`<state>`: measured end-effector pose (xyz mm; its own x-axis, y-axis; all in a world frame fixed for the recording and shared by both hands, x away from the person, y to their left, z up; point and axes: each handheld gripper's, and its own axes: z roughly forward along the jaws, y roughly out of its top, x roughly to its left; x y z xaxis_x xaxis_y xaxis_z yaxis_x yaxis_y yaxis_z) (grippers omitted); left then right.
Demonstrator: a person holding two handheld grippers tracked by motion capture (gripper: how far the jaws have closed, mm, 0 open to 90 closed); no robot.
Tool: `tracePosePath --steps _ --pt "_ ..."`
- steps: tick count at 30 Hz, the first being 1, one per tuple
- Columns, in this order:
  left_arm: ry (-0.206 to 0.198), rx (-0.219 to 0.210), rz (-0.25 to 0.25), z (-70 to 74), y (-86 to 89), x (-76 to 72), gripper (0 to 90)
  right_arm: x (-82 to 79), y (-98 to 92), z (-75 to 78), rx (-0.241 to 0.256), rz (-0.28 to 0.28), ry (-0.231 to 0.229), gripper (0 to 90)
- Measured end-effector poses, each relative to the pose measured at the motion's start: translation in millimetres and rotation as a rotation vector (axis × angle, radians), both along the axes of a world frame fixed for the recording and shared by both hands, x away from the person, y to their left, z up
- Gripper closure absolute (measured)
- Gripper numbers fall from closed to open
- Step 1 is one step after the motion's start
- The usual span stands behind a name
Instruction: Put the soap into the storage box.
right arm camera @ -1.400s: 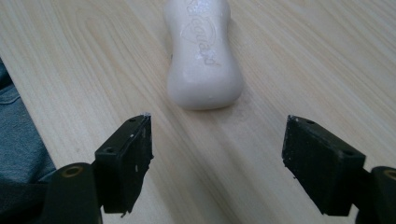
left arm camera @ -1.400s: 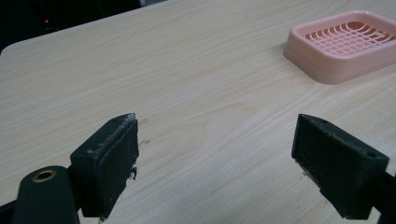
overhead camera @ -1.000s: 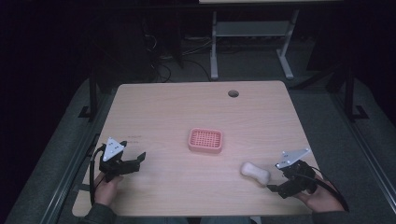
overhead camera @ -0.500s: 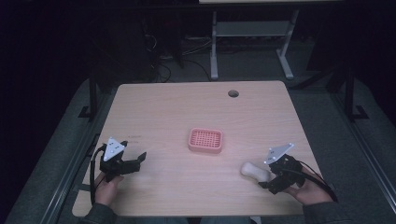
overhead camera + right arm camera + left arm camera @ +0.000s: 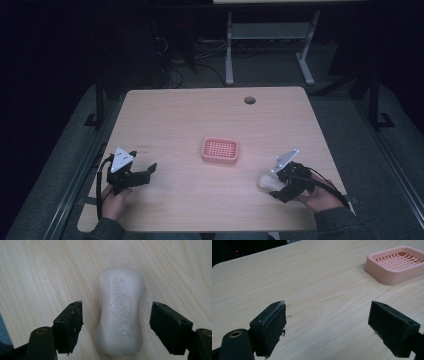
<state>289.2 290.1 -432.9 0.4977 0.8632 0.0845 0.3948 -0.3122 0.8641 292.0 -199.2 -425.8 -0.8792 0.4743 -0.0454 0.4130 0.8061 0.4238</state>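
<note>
While the soap (image 5: pixel 121 312) lies flat on the table (image 5: pixel 190 115) near its front right part, the right gripper (image 5: pixel 116 322) stands over it with its 2 jaws spread wide, 1 on each side of the bar and neither touching it. Seen from the right gripper view, the white bar runs lengthwise between the jaws, its raised lettering facing up, with bare wood showing in the gaps on both sides. From the high view, the soap (image 5: pixel 266 182) sits just in front of the right gripper (image 5: pixel 278 186), which the person's right hand (image 5: pixel 320 196) holds low at the table's right front, its grey plate tilted up. Left of the soap and farther back, near the table's middle, rests a pink dish (image 5: pixel 220 150) with a slotted grid top, well apart from the bar. Over at the front left, the left gripper (image 5: pixel 145 171) is held by the left hand (image 5: pixel 112 200), its jaws also wide apart with nothing between them; its own view looks across bare wood toward the dish (image 5: pixel 395 265).
</note>
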Motion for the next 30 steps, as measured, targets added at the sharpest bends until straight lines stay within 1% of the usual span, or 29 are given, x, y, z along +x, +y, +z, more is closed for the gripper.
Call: tracePosePath --steps 3,4,5,6,7,8,13,15,16,17,21,28,30 --pt "0.0 0.002 -0.001 0.3 0.1 0.1 14.1 1.6 2.9 -2.0 -0.006 -0.002 0.013 29.0" --pt "0.0 0.004 -0.002 0.2 0.1 0.1 14.1 3.4 4.2 -4.0 -0.018 -0.004 0.011 30.5" --pt "0.001 0.004 -0.003 0.3 0.2 0.1 14.1 3.4 4.2 -4.0 -0.018 -0.004 0.011 30.5" --pt "0.0 0.0 -0.002 0.3 0.1 0.0 14.0 4.4 4.9 -5.1 -0.024 -0.005 0.017 31.2" --pt "0.0 -0.001 -0.002 0.5 0.1 -0.1 14.1 6.1 6.4 -7.2 -0.041 -0.006 0.016 32.2" --pt "0.0 -0.003 -0.001 0.7 0.1 -0.4 14.1 6.7 7.0 -8.1 -0.043 -0.009 0.021 33.5" --pt "0.0 -0.004 0.0 0.5 0.4 0.1 14.1 9.7 8.8 -11.0 -0.05 -0.003 0.028 36.4" --pt "-0.001 -0.001 -0.001 0.7 0.4 -0.2 14.1 11.1 10.6 -13.4 -0.066 0.003 0.035 38.9" --pt "-0.001 -0.001 -0.001 0.7 0.4 -0.2 14.1 11.1 10.6 -13.4 -0.066 0.003 0.035 38.9" --pt "-0.004 -0.002 0.0 0.9 0.5 -0.2 14.1 12.1 11.0 -14.9 -0.079 0.007 0.034 41.0" --pt "-0.002 -0.004 0.001 0.9 0.5 -0.2 14.1 13.0 11.2 -16.2 -0.074 0.005 0.049 44.2" --pt "-0.005 -0.002 0.0 1.6 1.0 -0.6 14.1 14.8 11.9 -18.2 -0.073 0.009 0.053 45.8" --pt "-0.005 -0.004 0.002 1.4 1.3 -0.5 14.1 15.1 11.6 -18.4 -0.071 0.002 0.059 46.2"
